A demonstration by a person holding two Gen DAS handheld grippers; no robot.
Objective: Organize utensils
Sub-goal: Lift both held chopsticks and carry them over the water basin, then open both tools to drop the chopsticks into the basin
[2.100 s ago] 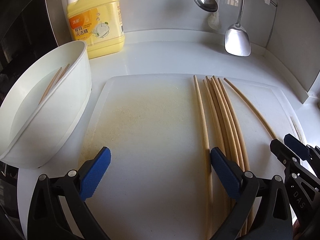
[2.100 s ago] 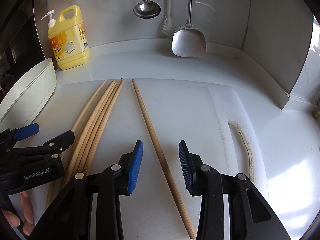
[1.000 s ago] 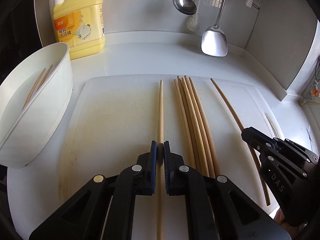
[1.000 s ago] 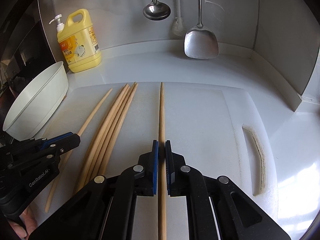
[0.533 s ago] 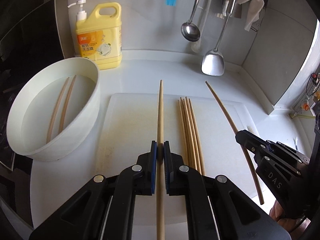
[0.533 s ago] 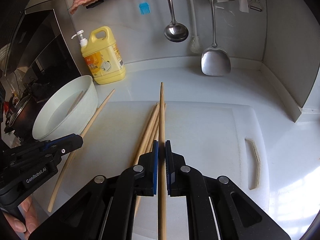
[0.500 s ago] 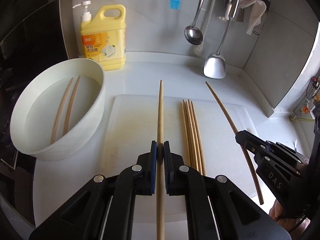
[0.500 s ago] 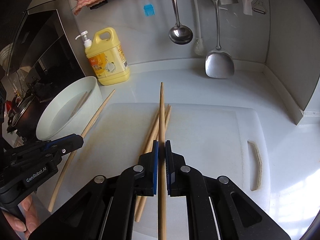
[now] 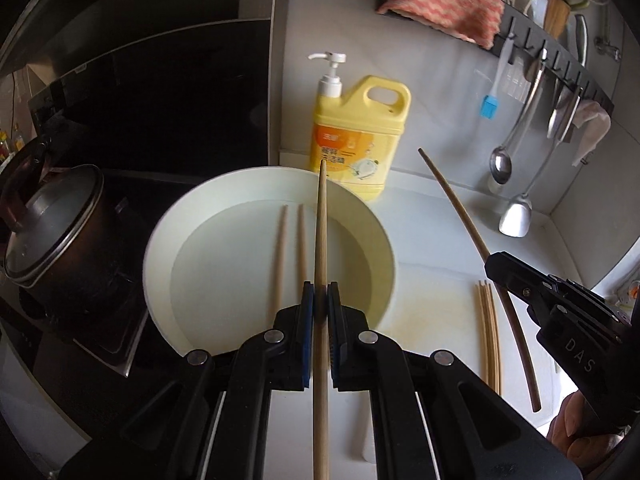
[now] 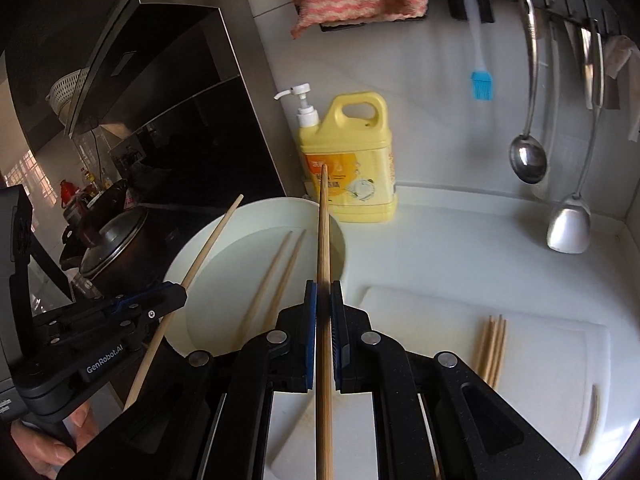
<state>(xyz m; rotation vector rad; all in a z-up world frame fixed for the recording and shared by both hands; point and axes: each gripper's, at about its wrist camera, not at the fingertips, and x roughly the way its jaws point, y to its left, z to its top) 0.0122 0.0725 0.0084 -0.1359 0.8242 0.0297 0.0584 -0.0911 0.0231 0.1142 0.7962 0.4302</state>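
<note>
Each claw, left and right, is clamping one chopstick pointing lengthwise over the white bowl. Two chopsticks are lying inside it. Four more are resting on the cutting board.

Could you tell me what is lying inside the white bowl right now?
Two wooden chopsticks lie side by side on the floor of the white bowl. The left gripper and its held chopstick cover the bowl's near part, so anything there is hidden.

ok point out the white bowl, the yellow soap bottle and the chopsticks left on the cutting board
white bowl (image 9: 160, 240): left wrist view, left rim.
yellow soap bottle (image 10: 352, 152): right wrist view, upper body.
chopsticks on the cutting board (image 9: 489, 332): left wrist view, middle of the bundle.
</note>
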